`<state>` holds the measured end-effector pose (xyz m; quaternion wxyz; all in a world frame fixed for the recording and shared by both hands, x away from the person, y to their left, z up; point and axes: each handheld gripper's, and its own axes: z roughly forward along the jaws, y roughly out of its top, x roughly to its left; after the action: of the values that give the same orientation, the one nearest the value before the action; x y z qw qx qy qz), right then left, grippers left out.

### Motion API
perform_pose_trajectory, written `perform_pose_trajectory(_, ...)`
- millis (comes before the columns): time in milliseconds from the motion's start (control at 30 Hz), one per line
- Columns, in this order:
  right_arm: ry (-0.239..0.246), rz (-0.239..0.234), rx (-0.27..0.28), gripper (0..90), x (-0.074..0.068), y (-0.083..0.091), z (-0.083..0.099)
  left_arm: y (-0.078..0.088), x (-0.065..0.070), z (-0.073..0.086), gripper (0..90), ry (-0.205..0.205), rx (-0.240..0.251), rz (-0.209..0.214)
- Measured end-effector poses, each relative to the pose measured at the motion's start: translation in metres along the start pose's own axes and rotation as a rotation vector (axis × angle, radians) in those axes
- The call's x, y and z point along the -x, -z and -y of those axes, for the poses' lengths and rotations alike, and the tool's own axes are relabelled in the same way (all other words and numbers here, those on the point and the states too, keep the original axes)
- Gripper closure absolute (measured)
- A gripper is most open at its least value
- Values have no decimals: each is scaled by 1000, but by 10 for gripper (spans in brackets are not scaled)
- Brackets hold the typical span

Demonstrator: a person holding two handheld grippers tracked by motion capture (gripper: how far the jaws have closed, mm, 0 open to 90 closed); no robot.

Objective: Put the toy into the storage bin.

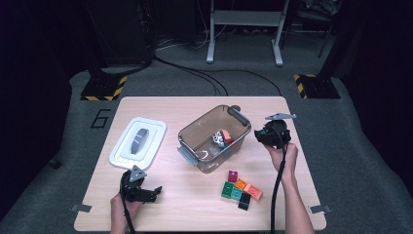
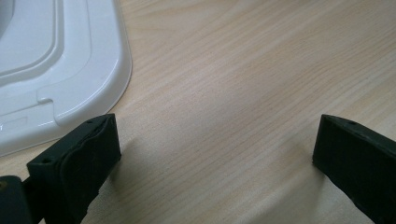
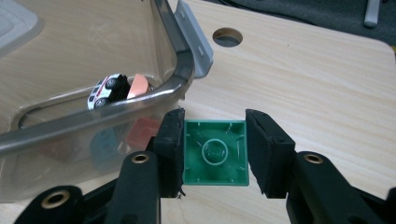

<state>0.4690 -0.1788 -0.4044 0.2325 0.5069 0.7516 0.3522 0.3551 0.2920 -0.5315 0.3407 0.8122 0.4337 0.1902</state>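
Note:
My right gripper (image 3: 215, 154) is shut on a green toy brick (image 3: 215, 154), its hollow underside facing the camera. It hovers just outside the right end of the clear plastic bin (image 3: 180, 74). Inside the bin lie a small white toy car (image 3: 105, 91) and an orange brick (image 3: 137, 86). In the high view the right gripper (image 1: 273, 132) hangs beside the bin (image 1: 187, 136). My left gripper (image 2: 217, 149) stands open over bare wood next to the white lid (image 2: 56, 70); in the high view the left gripper (image 1: 141, 191) sits near the table's front left.
A cluster of coloured bricks (image 1: 241, 189) lies on the table in front of the bin. The white lid (image 1: 138, 141) rests left of the bin. A round hole (image 3: 227, 36) pierces the tabletop behind the bin's grey latch (image 3: 194, 44).

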Motion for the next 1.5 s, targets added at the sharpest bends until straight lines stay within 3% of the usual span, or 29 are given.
perform_pose_trajectory(500,9,26,41,592,2,8,-27,0,0,0,7,3,1,2)
perform_pose_trajectory(800,43,27,70,592,-2,12,-46,0,0,0,7,4,1,2)
perform_pose_trajectory(1233,128,-25,55,591,-33,-1,-63,0,0,0,8,0,-2,2)
perform_pose_trajectory(1500,166,-67,-12,591,-50,-17,-57,0,0,0,8,-4,-2,4)
